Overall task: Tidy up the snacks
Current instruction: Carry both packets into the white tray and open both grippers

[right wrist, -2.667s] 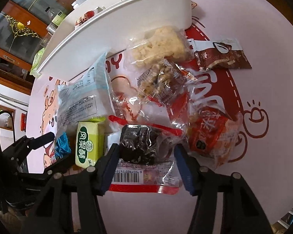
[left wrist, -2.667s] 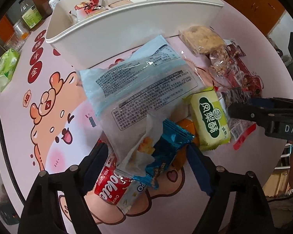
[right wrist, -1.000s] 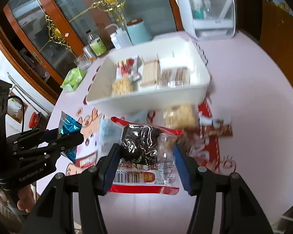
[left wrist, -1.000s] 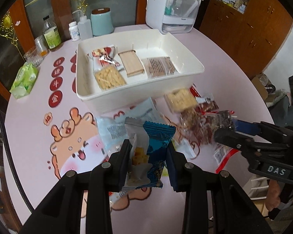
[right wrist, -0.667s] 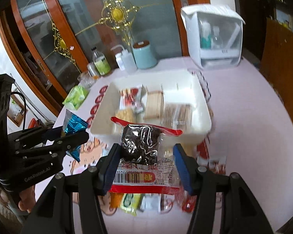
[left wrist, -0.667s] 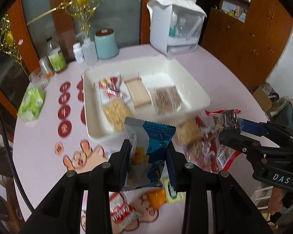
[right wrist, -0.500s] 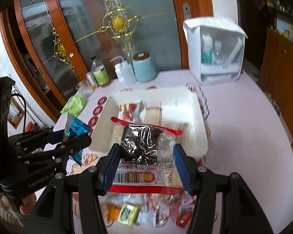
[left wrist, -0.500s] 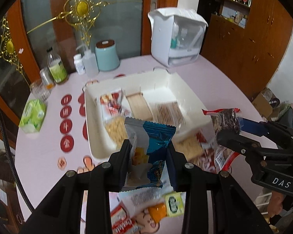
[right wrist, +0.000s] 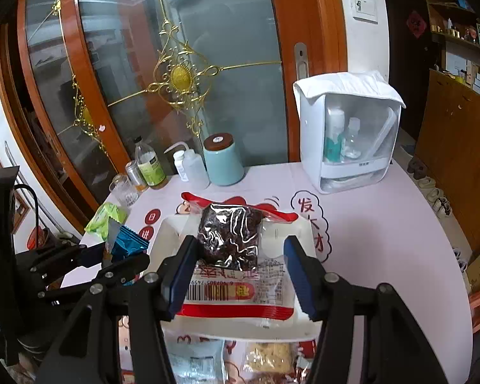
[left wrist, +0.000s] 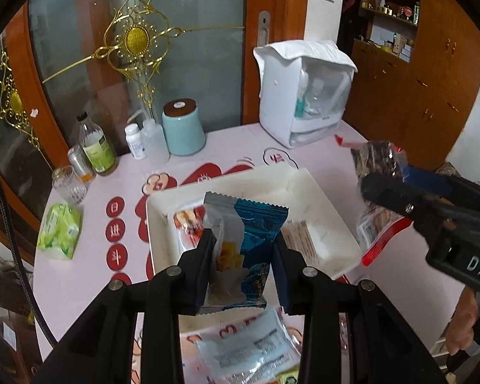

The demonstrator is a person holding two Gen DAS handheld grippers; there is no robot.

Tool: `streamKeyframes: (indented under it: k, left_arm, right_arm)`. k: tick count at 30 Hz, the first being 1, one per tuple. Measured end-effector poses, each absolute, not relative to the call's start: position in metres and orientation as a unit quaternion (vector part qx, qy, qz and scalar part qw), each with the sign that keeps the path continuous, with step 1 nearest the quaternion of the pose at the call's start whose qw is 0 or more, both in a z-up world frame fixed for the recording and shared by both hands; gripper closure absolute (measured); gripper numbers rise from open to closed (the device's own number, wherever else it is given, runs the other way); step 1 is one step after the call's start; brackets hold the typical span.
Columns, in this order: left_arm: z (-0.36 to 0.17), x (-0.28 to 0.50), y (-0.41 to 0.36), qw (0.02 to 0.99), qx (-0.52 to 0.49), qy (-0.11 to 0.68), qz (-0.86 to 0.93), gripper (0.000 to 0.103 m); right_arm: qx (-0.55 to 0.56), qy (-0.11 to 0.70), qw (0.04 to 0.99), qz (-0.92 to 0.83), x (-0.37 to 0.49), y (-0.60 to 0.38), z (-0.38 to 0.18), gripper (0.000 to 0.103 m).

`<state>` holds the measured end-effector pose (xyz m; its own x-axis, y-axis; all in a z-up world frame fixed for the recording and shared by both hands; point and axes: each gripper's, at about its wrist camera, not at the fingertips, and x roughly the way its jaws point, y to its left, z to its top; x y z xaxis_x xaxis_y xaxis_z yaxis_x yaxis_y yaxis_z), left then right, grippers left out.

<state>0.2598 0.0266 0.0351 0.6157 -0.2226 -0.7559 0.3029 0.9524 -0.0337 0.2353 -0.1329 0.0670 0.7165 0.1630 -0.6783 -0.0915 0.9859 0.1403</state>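
Both tools have risen off the snack pile since the earlier frames and now hang above the white bin (left wrist: 320, 192), each with a packet that lay on the tabletop (left wrist: 80, 275) before. The left tool (left wrist: 243, 262) is clenched on a blue packet (left wrist: 256, 233); the right tool (right wrist: 240, 268) grasps a dark packet (right wrist: 230, 240) with a red-edged clear wrapper.

Both packets are in the air over the bin, not in it. Each stands with its long axis running away from its camera, top edge toward the bin's far wall.

The risk, as I judge it: the right tool's jaws pinch only the wrapper's sides, so the heavy dark filling could slide or swing out. The two tools are also close, so they could knock together over the bin, and a packet let go from this height may land across those already in it.
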Motion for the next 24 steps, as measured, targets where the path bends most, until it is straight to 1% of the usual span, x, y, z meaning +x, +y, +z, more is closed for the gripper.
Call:
streamKeyframes:
  k: [8,16,17,18,19,20,24]
  left_arm:
    - [0.043,0.283,0.028,0.906,0.042,0.399,-0.131,0.07]
    - [0.022,0.299,0.028,0.905,0.024,0.41,-0.109,0.069]
    - [0.018,0.3,0.029,0.905,0.024,0.412,-0.099,0.063]
    - [0.014,0.302,0.029,0.904,0.024,0.417,-0.091,0.052]
    - [0.012,0.302,0.03,0.902,0.024,0.422,-0.089,0.021]
    - [0.01,0.302,0.031,0.902,0.022,0.422,-0.087,0.004]
    - [0.006,0.296,0.035,0.902,0.021,0.42,-0.094,0.003]
  right_arm:
    - [0.037,0.391,0.918,0.052,0.256,-0.13,0.051,0.046]
    - [0.034,0.427,0.903,0.032,0.273,-0.135,0.014,0.045]
    - [0.037,0.434,0.9,0.029,0.274,-0.137,0.01,0.045]
    - [0.043,0.44,0.897,0.028,0.275,-0.139,0.006,0.045]
    - [0.048,0.445,0.894,0.028,0.275,-0.14,0.003,0.045]
    - [0.053,0.451,0.891,0.029,0.274,-0.141,-0.001,0.045]
    - [0.054,0.463,0.884,0.033,0.265,-0.14,-0.01,0.045]
